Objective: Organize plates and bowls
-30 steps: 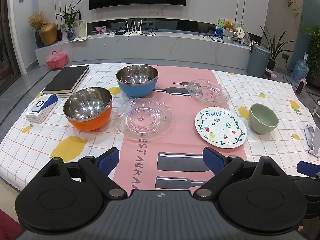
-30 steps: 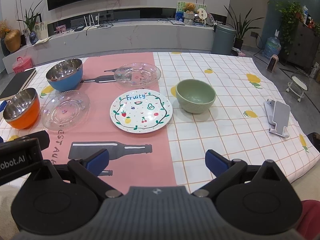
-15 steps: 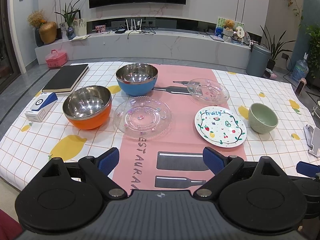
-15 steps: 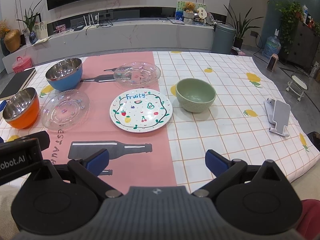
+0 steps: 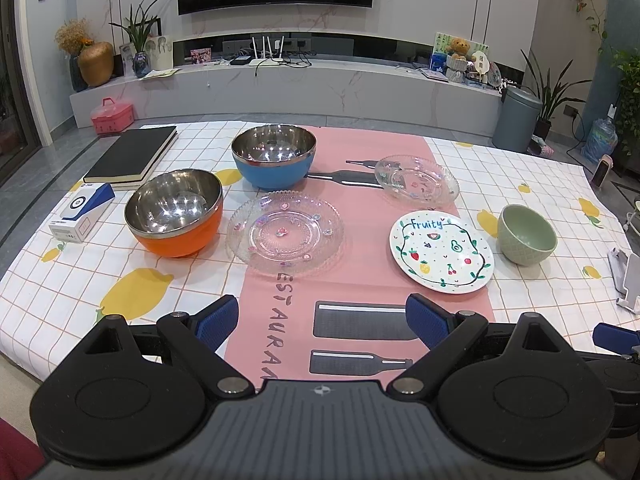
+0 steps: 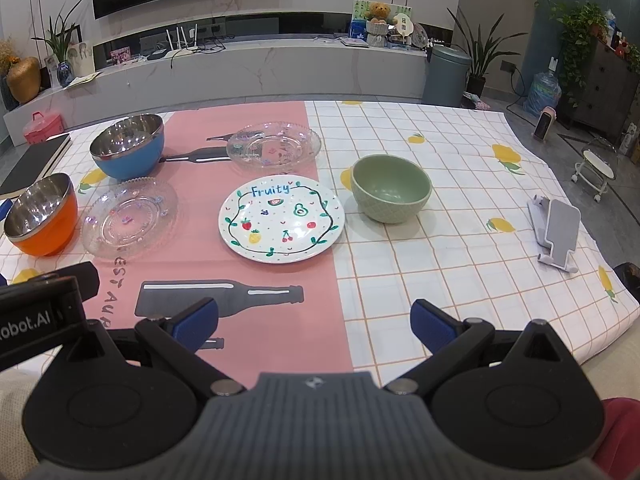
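On the table stand an orange steel bowl (image 5: 175, 218), a blue steel bowl (image 5: 274, 157), a near clear glass plate (image 5: 285, 232), a far clear glass plate (image 5: 417, 179), a white "Fruity" plate (image 5: 441, 251) and a green bowl (image 5: 527, 234). The right wrist view shows them too: orange bowl (image 6: 40, 213), blue bowl (image 6: 128, 146), near glass plate (image 6: 130, 218), far glass plate (image 6: 274, 146), Fruity plate (image 6: 281, 219), green bowl (image 6: 391, 188). My left gripper (image 5: 322, 320) is open and empty, near the front edge. My right gripper (image 6: 314, 322) is open and empty, short of the Fruity plate.
A black book (image 5: 132, 155) and a small blue-white box (image 5: 82, 212) lie at the far left. A grey phone stand (image 6: 556, 230) sits at the right edge. The left gripper's body (image 6: 40, 312) shows at the left of the right wrist view.
Both views have shifted very slightly, with the dishes sitting a touch higher in frame. Both grippers stay open and nothing on the table moved.
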`<state>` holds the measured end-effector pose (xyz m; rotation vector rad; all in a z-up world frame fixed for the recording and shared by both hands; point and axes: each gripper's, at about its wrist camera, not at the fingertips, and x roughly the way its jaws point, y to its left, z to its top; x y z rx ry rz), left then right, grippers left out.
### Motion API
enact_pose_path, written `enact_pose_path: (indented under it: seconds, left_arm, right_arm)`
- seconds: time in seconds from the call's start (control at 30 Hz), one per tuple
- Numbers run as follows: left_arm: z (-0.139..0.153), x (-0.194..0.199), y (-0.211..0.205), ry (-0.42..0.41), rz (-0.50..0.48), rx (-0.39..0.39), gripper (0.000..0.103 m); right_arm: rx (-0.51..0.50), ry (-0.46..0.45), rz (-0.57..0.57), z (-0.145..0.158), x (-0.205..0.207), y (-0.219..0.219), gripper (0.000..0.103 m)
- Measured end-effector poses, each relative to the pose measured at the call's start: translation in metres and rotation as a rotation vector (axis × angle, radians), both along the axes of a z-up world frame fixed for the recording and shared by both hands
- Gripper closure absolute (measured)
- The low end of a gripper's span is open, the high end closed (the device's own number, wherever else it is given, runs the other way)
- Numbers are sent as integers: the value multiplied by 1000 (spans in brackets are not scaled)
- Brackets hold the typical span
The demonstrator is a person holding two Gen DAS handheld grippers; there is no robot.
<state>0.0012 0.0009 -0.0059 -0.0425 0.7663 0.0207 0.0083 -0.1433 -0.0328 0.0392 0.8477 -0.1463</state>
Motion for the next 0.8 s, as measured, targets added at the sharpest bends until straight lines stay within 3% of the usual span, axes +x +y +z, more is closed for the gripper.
enact_pose_path:
  seconds: [0.8]
  left_arm:
    - [1,-2,-1,-3,3,16,0]
  right_arm:
    - [11,0,-3,-2,0,-1,3]
